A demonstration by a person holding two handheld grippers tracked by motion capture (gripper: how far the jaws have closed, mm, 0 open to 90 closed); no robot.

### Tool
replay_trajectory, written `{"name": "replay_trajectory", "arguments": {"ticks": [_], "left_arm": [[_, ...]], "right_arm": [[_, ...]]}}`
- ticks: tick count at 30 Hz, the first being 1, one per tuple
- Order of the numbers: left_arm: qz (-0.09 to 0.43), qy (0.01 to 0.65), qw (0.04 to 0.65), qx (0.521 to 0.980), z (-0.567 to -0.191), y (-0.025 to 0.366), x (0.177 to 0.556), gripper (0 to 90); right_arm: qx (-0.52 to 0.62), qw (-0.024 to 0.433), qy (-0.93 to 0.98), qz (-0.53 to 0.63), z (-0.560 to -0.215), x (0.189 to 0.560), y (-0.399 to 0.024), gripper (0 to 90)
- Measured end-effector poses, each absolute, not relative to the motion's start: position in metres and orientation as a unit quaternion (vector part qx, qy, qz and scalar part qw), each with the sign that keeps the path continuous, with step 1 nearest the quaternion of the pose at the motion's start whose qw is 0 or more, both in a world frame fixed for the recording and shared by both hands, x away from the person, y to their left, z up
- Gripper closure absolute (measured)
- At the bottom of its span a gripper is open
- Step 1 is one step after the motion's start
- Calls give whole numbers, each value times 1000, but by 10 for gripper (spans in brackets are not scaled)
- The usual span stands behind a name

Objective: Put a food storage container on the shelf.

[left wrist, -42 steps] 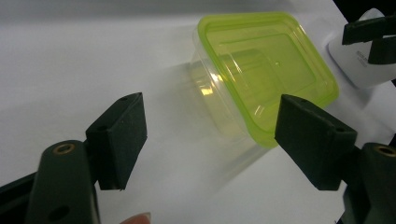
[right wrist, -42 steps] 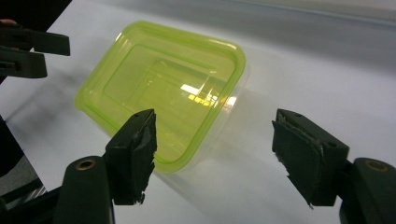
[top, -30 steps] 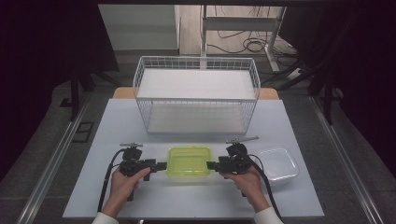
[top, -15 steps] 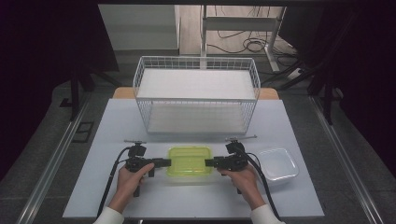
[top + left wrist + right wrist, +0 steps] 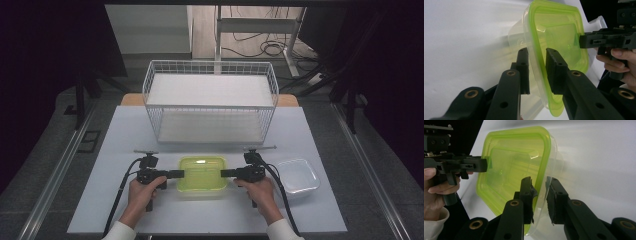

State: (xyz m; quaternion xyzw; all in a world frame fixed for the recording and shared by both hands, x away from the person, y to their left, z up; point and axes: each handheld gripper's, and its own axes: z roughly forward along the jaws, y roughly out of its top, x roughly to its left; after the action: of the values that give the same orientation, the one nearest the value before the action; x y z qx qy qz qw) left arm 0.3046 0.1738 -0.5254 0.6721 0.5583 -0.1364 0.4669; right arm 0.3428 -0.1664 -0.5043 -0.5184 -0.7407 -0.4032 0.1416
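A clear plastic container with a lime-green lid (image 5: pixel 202 172) rests on the white table near its front edge. My left gripper (image 5: pixel 179 174) holds its left end and my right gripper (image 5: pixel 225 173) its right end, both level. In the left gripper view the jaws (image 5: pixel 537 72) have just been closing and pinch the lid's rim (image 5: pixel 556 32). From the right gripper view, the jaws (image 5: pixel 541 195) have likewise been closing, and the green rim and clear wall (image 5: pixel 511 162) sit squeezed between the pads.
A tall white wire basket (image 5: pixel 210 100) with a white shelf stands behind the container, across the table's middle. An empty clear tub (image 5: pixel 297 175) lies just right of my right hand. Cables trail from both grippers toward the front edge.
Both grippers have edged in onto the container's two ends. The right hand has sunk a little. The container has stayed in place.
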Motion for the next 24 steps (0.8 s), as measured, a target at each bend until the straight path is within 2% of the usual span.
{"name": "replay_trajectory", "arguments": {"ticks": [6, 9, 24], "left_arm": [[-129, 554, 470, 676, -522, 174, 303, 768], [-109, 548, 471, 683, -517, 172, 300, 779], [-58, 509, 503, 696, -485, 173, 289, 778]], "right_arm": [[-509, 133, -744, -412, -500, 339, -167, 777], [-502, 126, -747, -417, -497, 339, -168, 791], [-458, 81, -764, -448, -469, 328, -169, 790]]}}
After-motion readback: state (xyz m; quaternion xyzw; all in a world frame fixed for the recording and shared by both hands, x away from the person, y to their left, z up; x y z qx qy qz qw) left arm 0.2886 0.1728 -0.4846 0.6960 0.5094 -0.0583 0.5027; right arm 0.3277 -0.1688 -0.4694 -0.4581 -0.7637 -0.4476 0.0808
